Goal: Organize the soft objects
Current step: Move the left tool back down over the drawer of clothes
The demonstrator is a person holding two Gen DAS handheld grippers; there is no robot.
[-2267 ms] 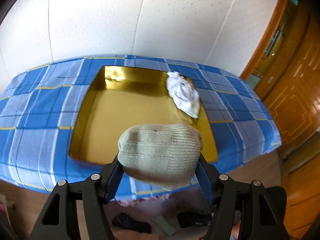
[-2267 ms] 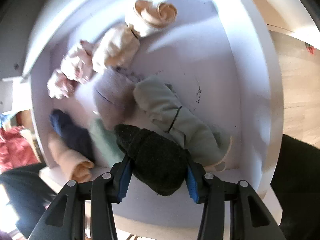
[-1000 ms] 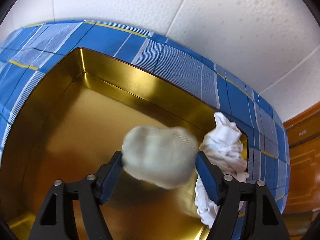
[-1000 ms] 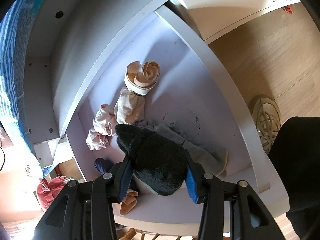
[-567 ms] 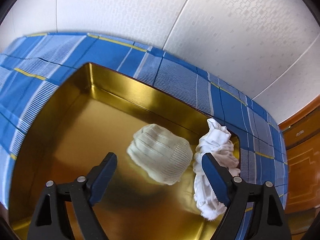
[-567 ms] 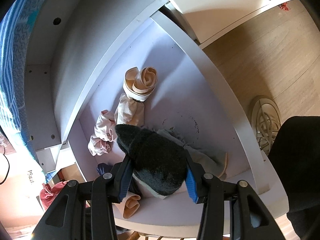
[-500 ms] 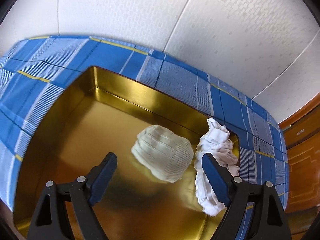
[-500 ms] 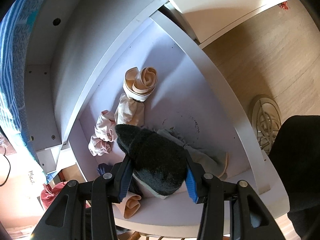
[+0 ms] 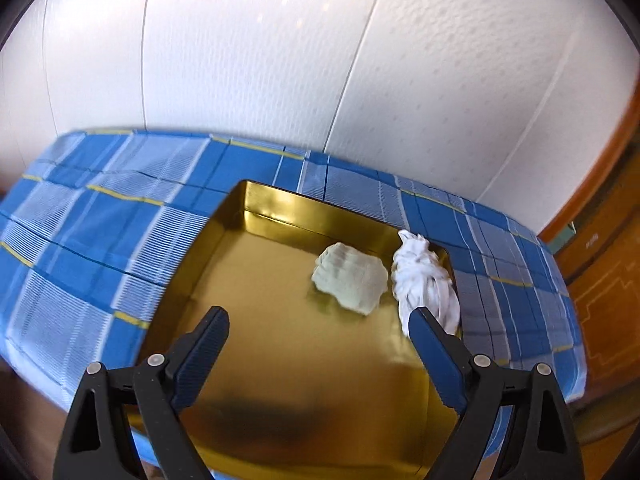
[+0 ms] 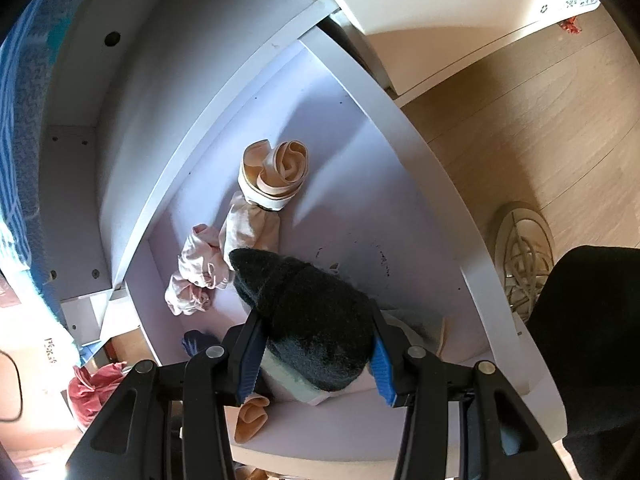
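1. While my left claw point(image 9: 316, 328) hangs spread wide and empty over the shallow gold metal tray point(image 9: 280, 360), a pale green ribbed knit bundle point(image 9: 350, 278) lies inside beside a crumpled white cloth point(image 9: 424, 280).
2. Tray rests on the blue plaid-covered bench point(image 9: 100, 220).
3. My right claw point(image 10: 316, 340) grips a fuzzy black sock point(image 10: 308, 320) above the white drawer point(image 10: 360, 140) of rolled soft items.
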